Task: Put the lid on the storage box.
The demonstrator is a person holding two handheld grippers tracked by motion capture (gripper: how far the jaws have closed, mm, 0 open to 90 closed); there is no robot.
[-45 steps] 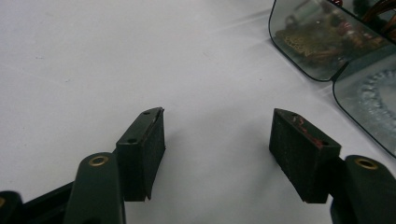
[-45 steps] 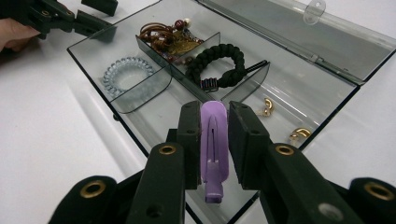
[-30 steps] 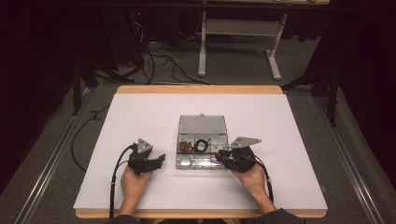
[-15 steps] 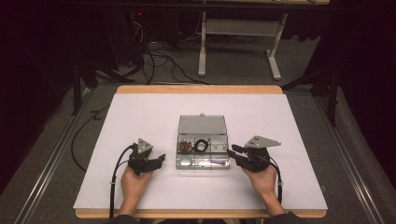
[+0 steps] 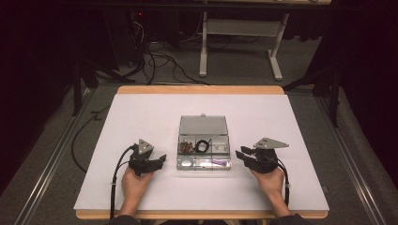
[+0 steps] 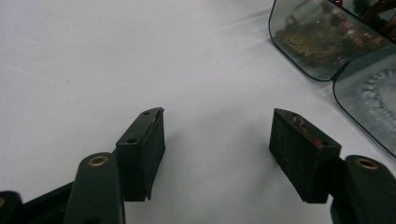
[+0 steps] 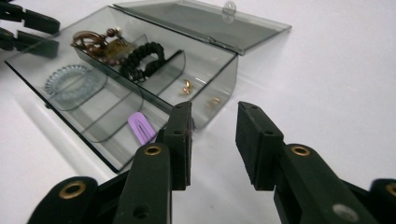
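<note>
Box (image 5: 203, 146) mid-table (image 5: 141, 112), btwn both grippers.

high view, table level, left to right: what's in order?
Left claw → clear compartment box, lid open → right claw.

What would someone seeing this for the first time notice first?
The clear compartment box at the middle of the white table, lid open, holding a black coiled hair tie, a purple clip and small jewellery. Beside it, one on each side, the left claw and right claw rest open, holding nothing.
</note>
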